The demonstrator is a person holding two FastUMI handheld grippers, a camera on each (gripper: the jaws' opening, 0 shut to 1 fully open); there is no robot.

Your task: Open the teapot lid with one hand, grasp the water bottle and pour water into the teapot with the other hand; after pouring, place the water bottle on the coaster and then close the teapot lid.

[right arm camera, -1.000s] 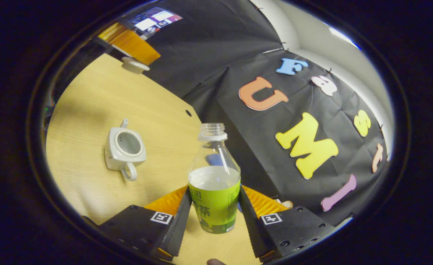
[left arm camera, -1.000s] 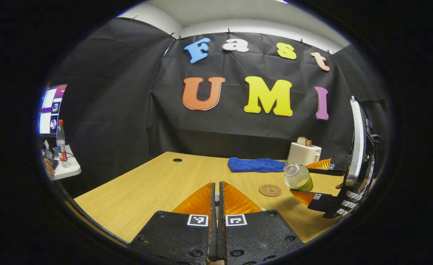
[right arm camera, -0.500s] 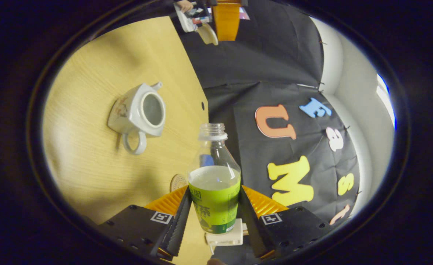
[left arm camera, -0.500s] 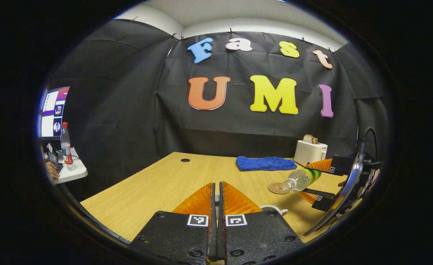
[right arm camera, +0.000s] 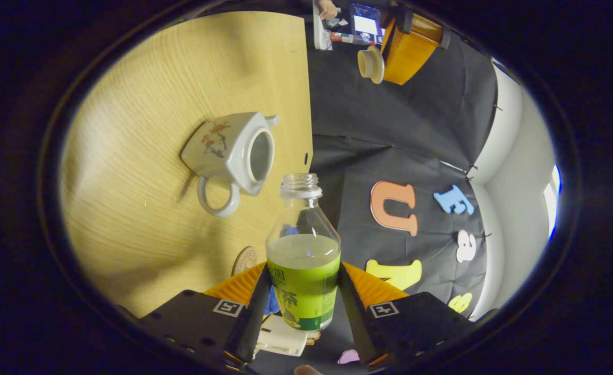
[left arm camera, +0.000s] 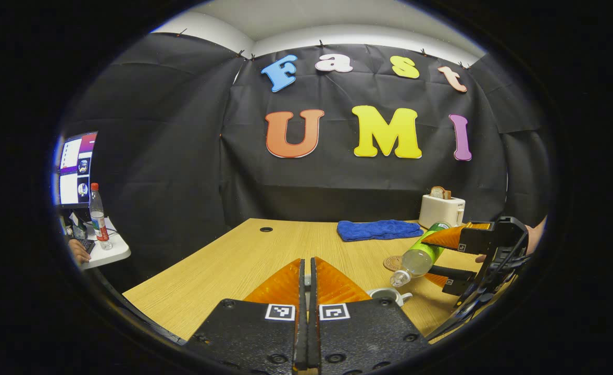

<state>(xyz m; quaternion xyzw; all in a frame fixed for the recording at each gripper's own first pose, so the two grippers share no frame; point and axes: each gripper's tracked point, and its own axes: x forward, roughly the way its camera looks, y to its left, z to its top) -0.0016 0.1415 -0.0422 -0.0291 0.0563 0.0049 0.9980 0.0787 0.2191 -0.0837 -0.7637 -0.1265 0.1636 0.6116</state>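
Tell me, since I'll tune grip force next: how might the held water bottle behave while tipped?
The water bottle looks thin, clear plastic, so it probably flexes under the right gripper. Partly full and uncapped, its load likely shifts toward the neck. The glossy label may be slippery.

In the left gripper view, the right hand-held gripper (left arm camera: pixel 438 259) has rolled over and dropped lower over the past second: the water bottle (left arm camera: pixel 420 255) it clamps, which stood near upright with its open mouth up, now slants mouth-down toward the teapot (left arm camera: pixel 388 295), whose rim has come into sight just beyond the left hand-held gripper (left arm camera: pixel 308 291). In the right gripper view, the teapot (right arm camera: pixel 235 151) has swung from far left of the bottle's mouth (right arm camera: pixel 299 185) to just beside it, and the lifted lid (right arm camera: pixel 371 64) has shifted from upper left to upper right.
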